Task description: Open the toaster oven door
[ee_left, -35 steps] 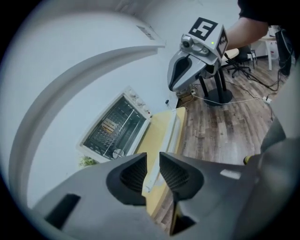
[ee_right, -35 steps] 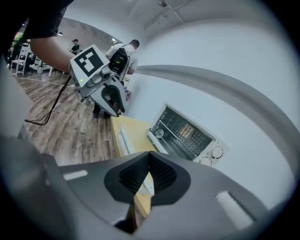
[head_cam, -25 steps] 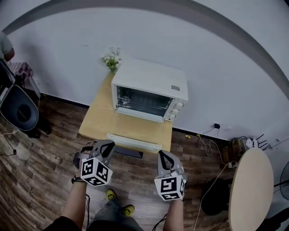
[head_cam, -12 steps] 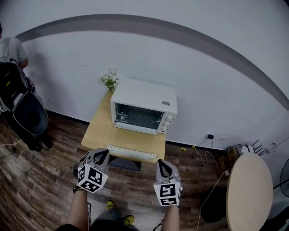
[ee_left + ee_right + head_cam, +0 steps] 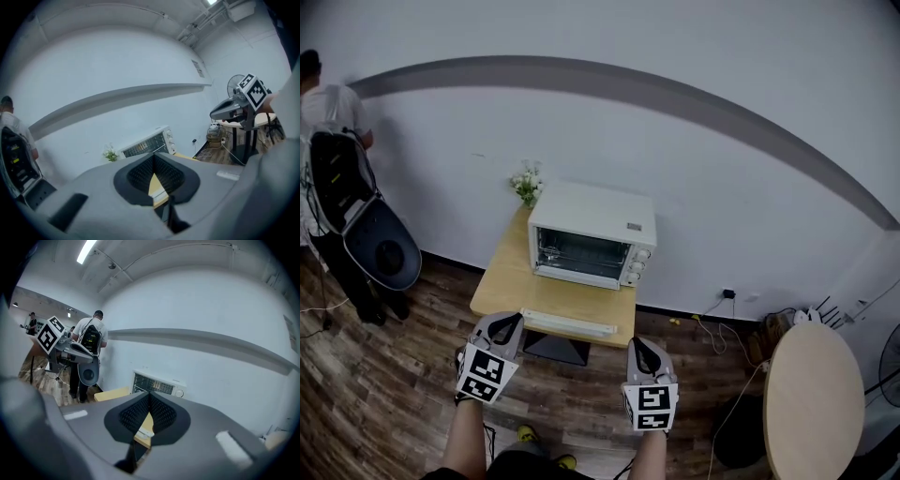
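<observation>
Holds left claw point(image 5: 508, 320) and right claw point(image 5: 639, 343) pressed together, empty, just short of worktop point(image 5: 500, 281); faces oven point(image 5: 595, 217), door point(image 5: 569, 324) folded down.

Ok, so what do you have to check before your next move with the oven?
1. Door down: ok. The toaster oven shows its inside, and its door looks folded flat, with the handle by the front edge of the table.
2. Left tool empty: ok. It is shut with nothing between its jaws.
3. Right tool empty: ok. It is shut on nothing.
4. Tools away from the oven: ok. Both are in front of the table, touching nothing.
5. Inside of the oven empty: cannot tell, it is too small to see.
6. Flowers out of the way: ok. They are beside the oven at the back of the table.
</observation>
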### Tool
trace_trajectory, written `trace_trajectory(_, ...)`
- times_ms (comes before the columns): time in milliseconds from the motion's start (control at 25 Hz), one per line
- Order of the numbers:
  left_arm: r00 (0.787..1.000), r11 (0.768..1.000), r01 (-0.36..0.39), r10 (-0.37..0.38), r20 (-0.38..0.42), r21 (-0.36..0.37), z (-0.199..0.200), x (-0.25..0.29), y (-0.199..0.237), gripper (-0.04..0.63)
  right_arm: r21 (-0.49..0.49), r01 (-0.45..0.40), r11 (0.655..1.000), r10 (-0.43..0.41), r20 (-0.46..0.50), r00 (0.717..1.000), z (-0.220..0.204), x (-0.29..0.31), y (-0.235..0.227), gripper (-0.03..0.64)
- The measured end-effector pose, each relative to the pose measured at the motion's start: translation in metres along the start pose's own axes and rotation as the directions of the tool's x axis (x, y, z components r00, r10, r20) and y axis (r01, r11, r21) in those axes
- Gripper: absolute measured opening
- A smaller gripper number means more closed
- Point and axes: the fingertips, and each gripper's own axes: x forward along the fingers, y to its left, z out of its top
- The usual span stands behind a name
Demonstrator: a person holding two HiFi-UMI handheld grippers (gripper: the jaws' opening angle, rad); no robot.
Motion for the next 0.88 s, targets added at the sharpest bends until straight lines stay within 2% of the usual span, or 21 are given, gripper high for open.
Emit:
trace_trajectory(160,0.999,0.995,-0.026,0.030,0.045,-0.092,0.009,-0.012,0.005,-0.003,0.035,0.015,0.999,-0.016,0.030,0.999,0.008,-0.009,-0.006,0.008)
trace_trajectory(320,0.997,0.990,-0.026,0.036,0.069,-0.138,0.010,-0.021,0.005,-0.003,0.033,0.036,0.999,-0.037,0.043,0.998,0.016,-0.015,-0.008,0.008)
trace_trajectory(560,0.995,0.990,-0.033,0.046,0.088,-0.135,0.017,-0.028,0.006,-0.002,0.074,0.047,0.996,-0.053,0.080,0.995,0.023,-0.024,-0.008,0.008)
trace_trajectory(880,0.991,0.988,-0.051,0.068,0.113,-0.143,0.026,-0.038,0.010,-0.002,0.069,0.048,0.996,-0.054,0.092,0.994,0.029,-0.032,-0.011,0.008)
